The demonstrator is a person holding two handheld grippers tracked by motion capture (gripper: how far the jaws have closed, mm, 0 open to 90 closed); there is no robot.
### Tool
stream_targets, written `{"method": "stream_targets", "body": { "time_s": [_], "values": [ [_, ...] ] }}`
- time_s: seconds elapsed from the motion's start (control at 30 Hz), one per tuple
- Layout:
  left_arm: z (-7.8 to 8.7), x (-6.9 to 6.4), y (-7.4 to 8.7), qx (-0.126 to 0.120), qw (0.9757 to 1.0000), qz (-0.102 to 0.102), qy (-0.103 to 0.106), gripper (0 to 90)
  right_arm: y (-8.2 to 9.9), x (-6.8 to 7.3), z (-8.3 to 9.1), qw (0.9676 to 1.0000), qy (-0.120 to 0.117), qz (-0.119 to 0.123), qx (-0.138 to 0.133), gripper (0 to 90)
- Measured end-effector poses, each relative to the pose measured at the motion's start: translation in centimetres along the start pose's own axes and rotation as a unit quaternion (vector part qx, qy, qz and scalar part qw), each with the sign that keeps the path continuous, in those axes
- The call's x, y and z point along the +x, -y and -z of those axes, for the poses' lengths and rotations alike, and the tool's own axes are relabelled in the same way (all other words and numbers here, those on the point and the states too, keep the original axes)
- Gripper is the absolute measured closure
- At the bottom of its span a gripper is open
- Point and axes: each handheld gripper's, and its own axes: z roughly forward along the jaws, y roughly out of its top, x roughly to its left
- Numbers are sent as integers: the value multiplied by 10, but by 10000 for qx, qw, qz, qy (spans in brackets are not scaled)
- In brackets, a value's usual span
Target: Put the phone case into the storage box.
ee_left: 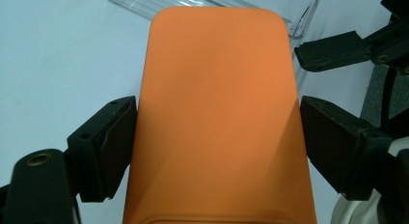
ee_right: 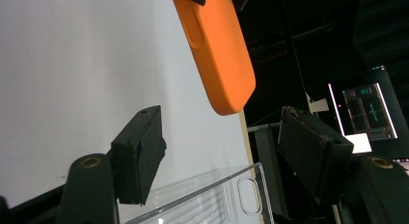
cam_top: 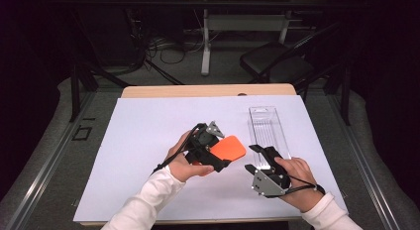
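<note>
Two hand-held grippers over a white-covered counter (cam_top: 148, 141), seen from above. Left gripper (cam_top: 221, 158) clamped on a flat orange rounded-rectangle case of smooth matte plastic or silicone (cam_top: 228, 147), fingers (ee_left: 108, 142) pressing its two long edges, case raised clear of the counter and tilted, free end pointing toward the right gripper. Held by the sides, probably to leave the free end open for the other hand. Right gripper (cam_top: 256, 158) just beside that free end, fingers (ee_right: 140, 151) parted with nothing between them, orange case (ee_right: 217, 50) ahead of the gap and apart from it. Clear plastic rectangular tray (cam_top: 268, 129) lying flat on the counter beyond the right gripper, apparently the packaging that belongs with the case. White sleeves at both wrists.
</note>
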Motion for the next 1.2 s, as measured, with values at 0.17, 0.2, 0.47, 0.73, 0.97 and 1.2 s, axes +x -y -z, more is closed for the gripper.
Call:
{"method": "stream_targets", "body": {
  "time_s": [0.17,0.2,0.47,0.73,0.97,1.2],
  "values": [
    [-3,-3,-3,18,10000,-42,6,165,0,1,-2,10000,28,84,9,331],
    [-3,-3,-4,6,10000,-51,25,165,0,1,-2,10000,7,98,5,334],
    [-10,-8,-9,34,9999,-79,101,165,0,4,-3,9994,2,348,33,345],
    [-14,-11,-11,40,9998,-99,159,165,-2,6,-3,9980,179,596,81,435],
    [-17,-14,-13,57,9997,-147,190,165,-4,9,-5,9963,205,830,91,467],
    [-18,-16,-13,61,9996,-157,219,165,-7,11,-8,9940,289,1048,66,505]
  ]
}}
